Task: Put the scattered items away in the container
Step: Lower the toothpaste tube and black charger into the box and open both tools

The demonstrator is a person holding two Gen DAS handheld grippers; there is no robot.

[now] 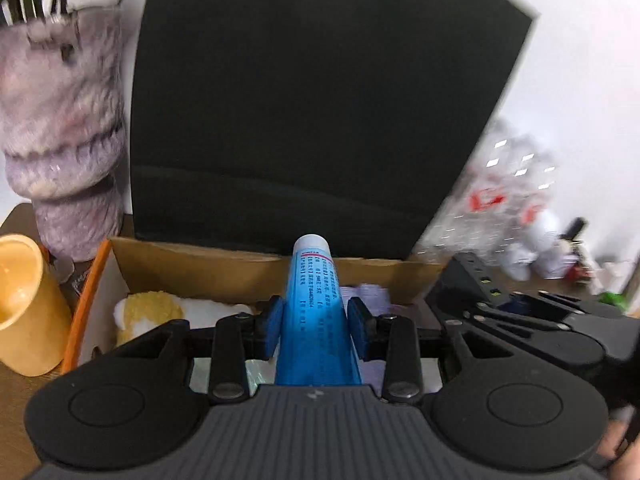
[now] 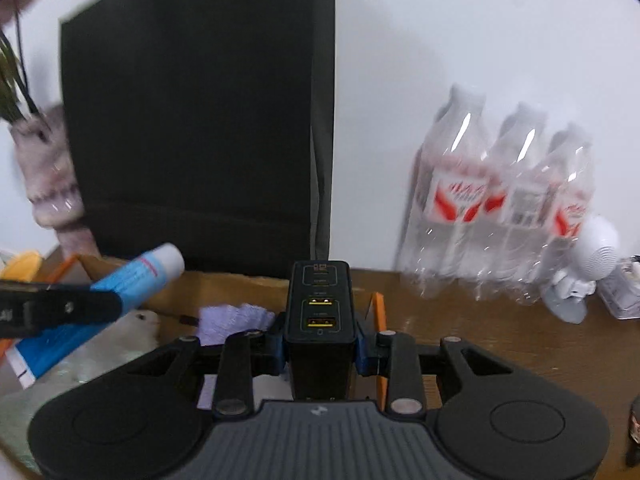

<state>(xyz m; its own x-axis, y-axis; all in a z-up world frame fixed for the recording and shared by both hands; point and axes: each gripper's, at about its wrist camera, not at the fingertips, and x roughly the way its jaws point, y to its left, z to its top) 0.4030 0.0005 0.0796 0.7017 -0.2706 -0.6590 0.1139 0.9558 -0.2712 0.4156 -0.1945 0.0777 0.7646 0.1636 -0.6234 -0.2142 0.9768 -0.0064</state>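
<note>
My left gripper [image 1: 316, 320] is shut on a blue tube with a white cap [image 1: 314, 312], cap pointing away, held over the open cardboard box [image 1: 208, 268]. My right gripper [image 2: 320, 338] is shut on a black USB charger block [image 2: 320, 312], above the box's right end by its orange edge [image 2: 378, 312]. In the right wrist view the blue tube [image 2: 132, 280] and the left gripper's finger [image 2: 60, 312] show at the left. Inside the box lie a yellow-and-white plush [image 1: 152, 308] and a lilac cloth [image 2: 236, 320].
A tall black paper bag [image 1: 304, 112] stands just behind the box. A purple vase [image 1: 64, 140] and an orange cup [image 1: 24, 304] are at the left. A shrink-wrapped pack of water bottles [image 2: 500, 208] and a white fan [image 2: 588, 264] stand at the right on the brown table [image 2: 500, 340].
</note>
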